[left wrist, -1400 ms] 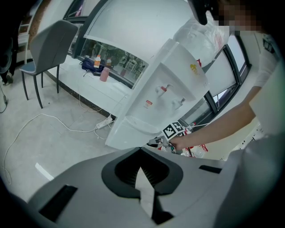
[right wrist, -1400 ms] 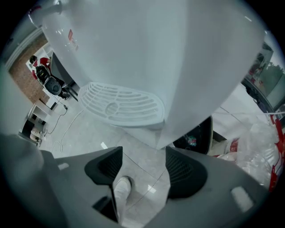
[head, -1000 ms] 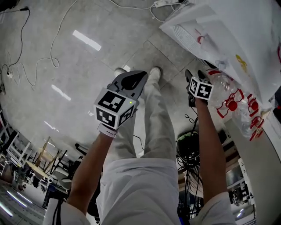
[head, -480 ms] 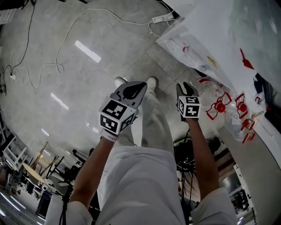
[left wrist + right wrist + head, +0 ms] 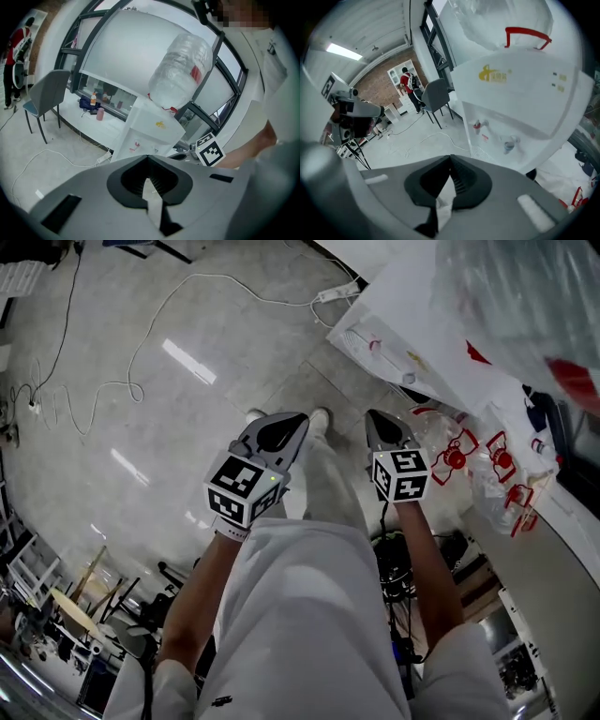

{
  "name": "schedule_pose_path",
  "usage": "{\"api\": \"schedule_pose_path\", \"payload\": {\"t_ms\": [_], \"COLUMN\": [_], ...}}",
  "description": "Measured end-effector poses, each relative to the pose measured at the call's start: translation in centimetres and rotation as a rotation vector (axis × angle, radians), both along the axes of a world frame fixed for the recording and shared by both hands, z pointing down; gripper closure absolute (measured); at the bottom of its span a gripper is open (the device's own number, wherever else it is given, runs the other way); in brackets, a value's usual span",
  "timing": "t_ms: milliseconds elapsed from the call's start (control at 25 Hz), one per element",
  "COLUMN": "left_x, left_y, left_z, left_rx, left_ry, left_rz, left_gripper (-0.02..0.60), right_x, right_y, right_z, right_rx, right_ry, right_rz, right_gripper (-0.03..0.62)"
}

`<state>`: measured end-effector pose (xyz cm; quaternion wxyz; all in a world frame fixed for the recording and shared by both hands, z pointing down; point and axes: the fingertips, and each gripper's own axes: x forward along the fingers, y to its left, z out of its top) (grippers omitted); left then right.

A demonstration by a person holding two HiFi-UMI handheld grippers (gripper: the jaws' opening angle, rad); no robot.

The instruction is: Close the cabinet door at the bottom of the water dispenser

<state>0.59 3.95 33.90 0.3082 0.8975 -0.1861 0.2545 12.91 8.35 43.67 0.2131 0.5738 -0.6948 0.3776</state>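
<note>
Grey floor [image 5: 141, 399] lies beneath you. Your left tool [image 5: 149, 161] sits closed and empty; your right tool [image 5: 450, 159] has just closed its jaws on nothing. The cabinet door, unseen low on the water dispenser [image 5: 520, 93], should swing light and stiff: nudge its free edge.

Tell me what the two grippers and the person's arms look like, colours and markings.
The left gripper and right gripper each have a smooth grey shell with a black ribbed recess around the jaws. Each carries a cube of black-and-white square markers: the left cube, with a small green light, and the right cube. The arms are bare below short white sleeves.
</note>
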Motion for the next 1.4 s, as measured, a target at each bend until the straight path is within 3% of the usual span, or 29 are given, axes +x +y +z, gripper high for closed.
{"api": "schedule_pose_path", "payload": {"t_ms": [440, 1000, 1400], "left_x": [1.0, 1.4, 1.5], "left_y": [1.4, 2.7, 2.9], "left_z": [-9.9, -20.5, -24.7], "left_rx": [0.086, 0.219, 0.307], "left_ry": [0.075, 0.198, 0.233], "left_rz": [0.043, 0.064, 0.100], "left_gripper": [0.575, 0.575, 0.575], "right_x": [-2.2, -4.8, -4.5], "right_y": [1.2, 2.0, 2.6], "right_z": [-12.9, -26.2, -33.9], "right_rx": [0.128, 0.344, 0.526], "right_ry": [-0.053, -0.032, -0.015], "right_rz": [-0.097, -0.243, -0.230], "right_gripper": [0.583, 0.583, 0.583]}}
